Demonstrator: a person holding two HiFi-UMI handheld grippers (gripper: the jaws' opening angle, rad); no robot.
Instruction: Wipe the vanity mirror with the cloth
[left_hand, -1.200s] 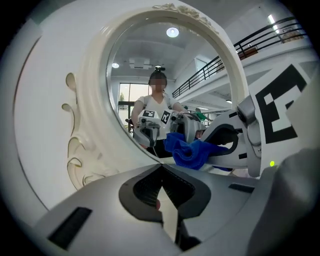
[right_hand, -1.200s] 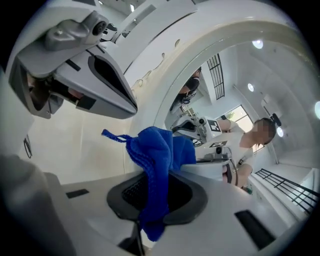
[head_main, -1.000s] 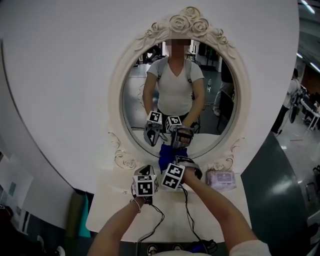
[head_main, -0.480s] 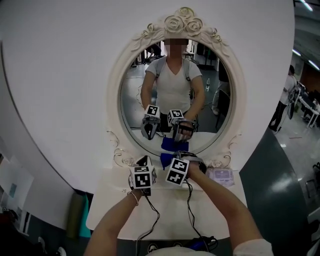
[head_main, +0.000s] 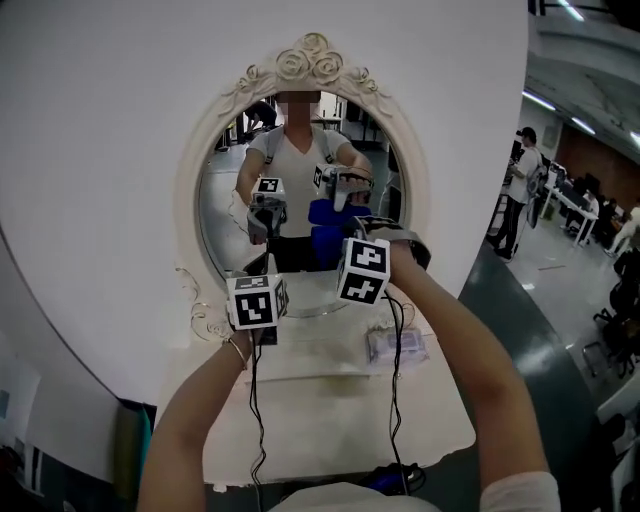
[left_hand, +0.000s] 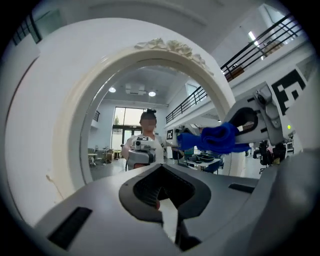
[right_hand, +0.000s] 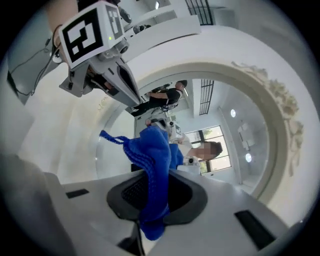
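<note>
1. Left gripper view: left gripper (left_hand: 161, 197) pressed together, empty; parked low before the mirror (left_hand: 112, 150).
2. Cloth (right_hand: 152, 170) pinched in right gripper (right_hand: 154, 199), right at the glass; looks like mid-wipe; next up, sweep across with light pressure.

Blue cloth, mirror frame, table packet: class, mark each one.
blue cloth (right_hand: 154, 167), right gripper view, its ribbed middle fold.
mirror frame (head_main: 308, 58), head view, rose carving on top.
packet (head_main: 398, 347), head view, its middle.

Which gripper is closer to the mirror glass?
Right. The right gripper holds the blue cloth up at the mirror glass; the left gripper hangs lower, farther back.
</note>
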